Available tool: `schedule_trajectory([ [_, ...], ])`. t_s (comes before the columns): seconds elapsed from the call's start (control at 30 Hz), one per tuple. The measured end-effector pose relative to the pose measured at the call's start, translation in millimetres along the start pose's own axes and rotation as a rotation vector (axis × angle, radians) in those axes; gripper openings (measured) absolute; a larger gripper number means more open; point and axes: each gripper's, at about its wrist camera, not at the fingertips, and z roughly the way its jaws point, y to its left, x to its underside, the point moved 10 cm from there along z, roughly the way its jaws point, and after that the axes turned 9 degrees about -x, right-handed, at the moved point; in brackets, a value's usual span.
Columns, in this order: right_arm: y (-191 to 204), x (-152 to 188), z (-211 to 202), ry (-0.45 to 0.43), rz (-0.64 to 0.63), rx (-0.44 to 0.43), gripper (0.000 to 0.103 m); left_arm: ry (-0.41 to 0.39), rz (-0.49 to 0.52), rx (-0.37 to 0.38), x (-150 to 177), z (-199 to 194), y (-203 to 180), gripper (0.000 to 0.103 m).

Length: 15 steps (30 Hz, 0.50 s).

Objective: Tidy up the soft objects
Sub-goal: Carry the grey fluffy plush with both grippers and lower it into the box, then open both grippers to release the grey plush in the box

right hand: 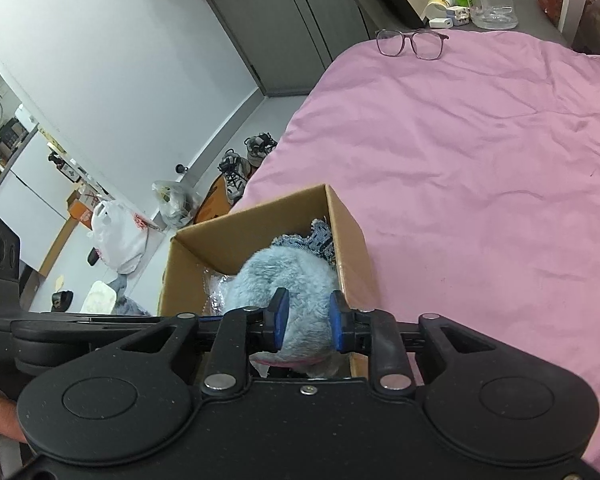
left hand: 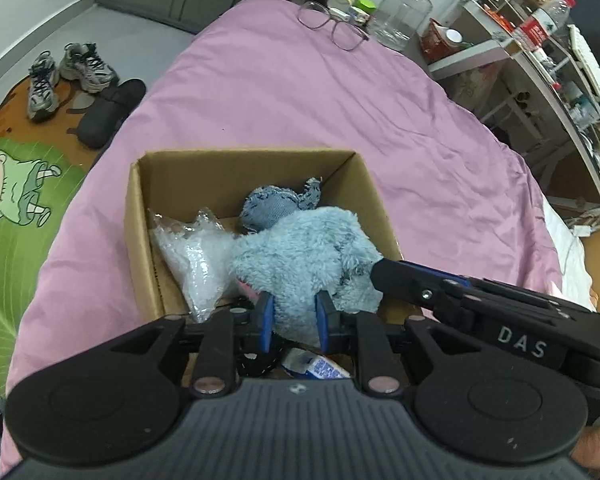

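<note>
A light blue fluffy plush toy (left hand: 304, 268) lies partly in an open cardboard box (left hand: 236, 168) on the pink bed. My left gripper (left hand: 294, 322) is shut on the plush's near end. My right gripper (right hand: 308, 322) is shut on the same plush (right hand: 288, 276) from the other side, over the box (right hand: 236, 232). In the box also lie a blue denim scrap (left hand: 276, 202), a clear plastic bag (left hand: 196, 256) and a blue-and-white packet (left hand: 320, 366) at the bottom.
The pink bedspread (left hand: 300, 92) stretches beyond the box, with glasses (left hand: 330, 24) at its far edge. A clear jar (left hand: 400, 12) and shelves (left hand: 540, 40) stand behind. Shoes (left hand: 72, 72) and a green rug (left hand: 16, 220) lie on the floor at left.
</note>
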Motion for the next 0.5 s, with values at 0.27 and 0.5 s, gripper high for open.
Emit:
schedule_trajectory([
  [0.27,-1.1,-8.2,-36.2,-0.052,-0.01,0.026,0.037,-0.019,0.015,-0.047,-4.5,-29.1,-12.8,0.027],
  [0.5,-2.0,-14.4,-77.5,-0.112,-0.006,0.064,0.055,-0.052,0.061,-0.104,-2.3,-63.3,-28.4,0.051],
])
